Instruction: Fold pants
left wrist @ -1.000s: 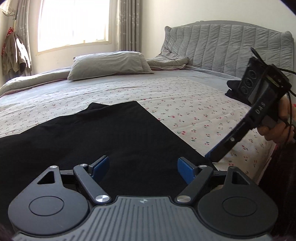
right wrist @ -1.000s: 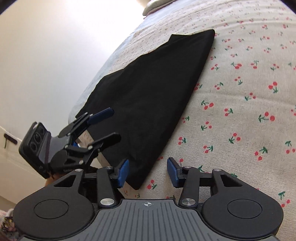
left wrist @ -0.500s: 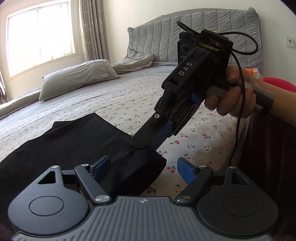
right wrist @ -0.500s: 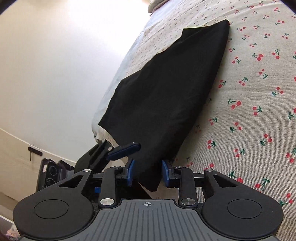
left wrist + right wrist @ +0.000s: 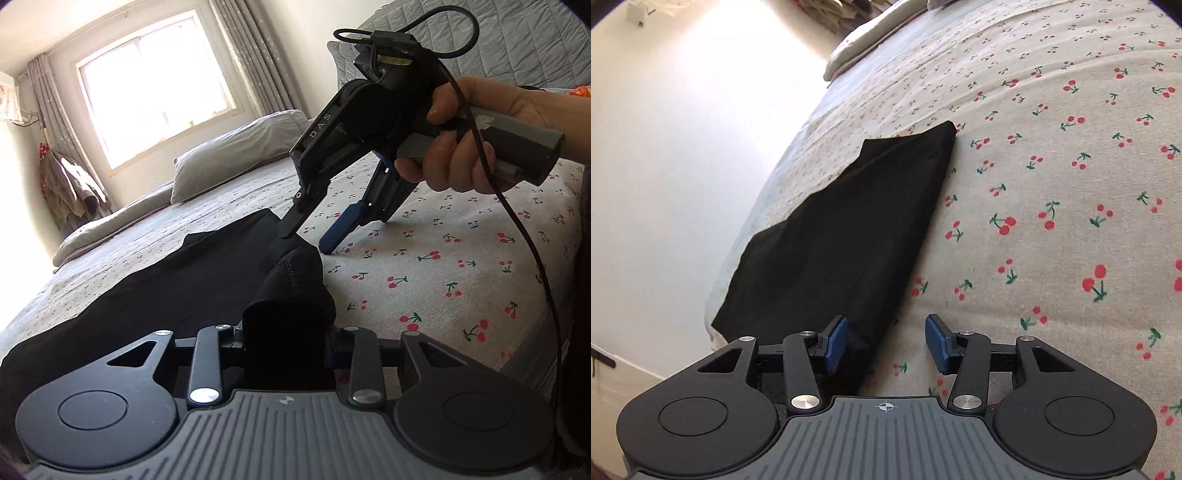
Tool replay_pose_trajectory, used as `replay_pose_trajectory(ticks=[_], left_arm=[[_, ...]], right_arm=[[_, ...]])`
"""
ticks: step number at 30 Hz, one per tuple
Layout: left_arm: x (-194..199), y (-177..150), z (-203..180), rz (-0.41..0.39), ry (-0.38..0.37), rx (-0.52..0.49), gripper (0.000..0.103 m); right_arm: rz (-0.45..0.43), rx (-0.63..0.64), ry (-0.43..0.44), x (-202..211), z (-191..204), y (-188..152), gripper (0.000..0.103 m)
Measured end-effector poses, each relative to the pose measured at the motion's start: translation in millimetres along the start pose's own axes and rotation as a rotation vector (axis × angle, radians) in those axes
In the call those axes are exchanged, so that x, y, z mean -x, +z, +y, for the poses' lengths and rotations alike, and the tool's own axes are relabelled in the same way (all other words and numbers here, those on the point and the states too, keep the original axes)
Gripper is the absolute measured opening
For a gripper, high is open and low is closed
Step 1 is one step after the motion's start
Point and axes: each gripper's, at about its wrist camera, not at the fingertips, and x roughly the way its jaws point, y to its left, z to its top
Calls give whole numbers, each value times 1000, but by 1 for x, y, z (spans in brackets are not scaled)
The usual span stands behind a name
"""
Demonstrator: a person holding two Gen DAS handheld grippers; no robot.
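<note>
My left tongs (image 5: 288,339) are pinching the near end of the black pants (image 5: 177,280), which lie on the bed (image 5: 461,258) with their long axis running away to the far left. My right tongs (image 5: 886,343) stand spread over the pants' near right edge, gripping nothing. The left pads are hidden in bunched cloth, so I cannot tell how many layers they hold.

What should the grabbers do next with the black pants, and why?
Probably the open right gripper should shut on the pants edge lying between its fingers. The left gripper already pinches a bunched corner, so both ends could then lift together.
</note>
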Motion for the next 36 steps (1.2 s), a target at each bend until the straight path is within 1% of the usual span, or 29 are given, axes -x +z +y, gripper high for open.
replay_pose_trajectory(ticks=[3,6,7,8,9,10,11,13,17,20,23,26,31,36], left_arm=[[0,4,2,26,19,66,22],[3,8,4,52,26,136,15],[3,8,6,58,24,150,12],[2,9,6,62,22,156,10],[2,10,5,66,18,158,8],[1,12,4,66,16,155,6],[0,15,2,68,16,148,6],[0,22,0,71,8,151,5],[4,38,-6,78,-44,229,5],[6,52,-16,64,-89,284,5],[8,66,-27,54,-165,346,5],[7,76,-42,53,-267,399,5],[4,85,-78,68,-418,419,5],[4,88,-98,75,-530,446,5]], right_arm=[[-62,2,-42,-16,0,20,39],[-111,-31,-49,-31,-6,33,32],[-126,-42,-56,-34,-8,37,25],[-140,-53,-63,-37,-12,40,16],[-152,-66,-70,-40,-17,44,11],[-149,-75,-73,-41,-20,46,2],[-151,-83,-71,-41,-22,47,0],[-163,-69,-84,-35,-21,48,0],[-171,-65,-138,-14,-18,53,0],[-205,-98,-134,15,-25,56,0],[-236,-120,-138,46,-36,55,0],[-268,-144,-159,84,-54,48,0],[-306,-205,-202,140,-91,29,0],[-350,-228,-228,180,-112,12,1]])
